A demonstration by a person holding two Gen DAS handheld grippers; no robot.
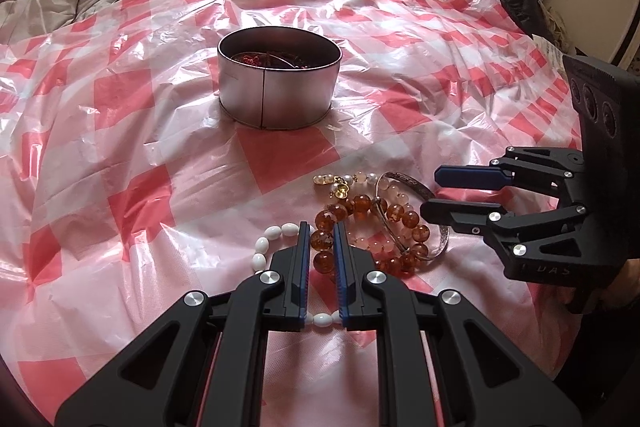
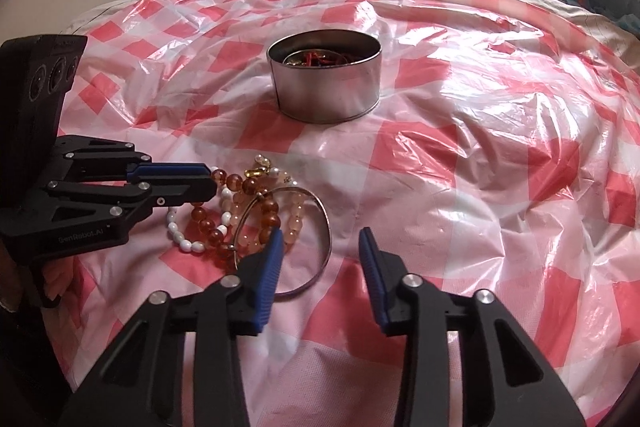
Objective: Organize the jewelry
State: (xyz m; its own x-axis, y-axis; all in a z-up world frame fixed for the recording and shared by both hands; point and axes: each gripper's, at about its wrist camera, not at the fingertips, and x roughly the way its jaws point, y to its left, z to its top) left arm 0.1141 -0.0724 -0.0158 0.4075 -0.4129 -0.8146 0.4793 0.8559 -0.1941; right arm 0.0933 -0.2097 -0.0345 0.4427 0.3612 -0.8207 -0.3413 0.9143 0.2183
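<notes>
Red-and-white checked plastic sheet (image 2: 460, 155) over a bed, jewelry heaped near its front edge.
Left gripper (image 1: 322, 229) is narrowed onto the amber bead bracelet (image 1: 362, 223), white bead bracelet (image 1: 264, 247) beside it; the silver bangle (image 2: 320, 227) lies just rightward; right gripper (image 2: 320, 239) stands parted, holding nothing, over the bangle's edge. Metal tin (image 2: 325, 83), already holding jewelry, sits farther back, mid-sheet.
</notes>
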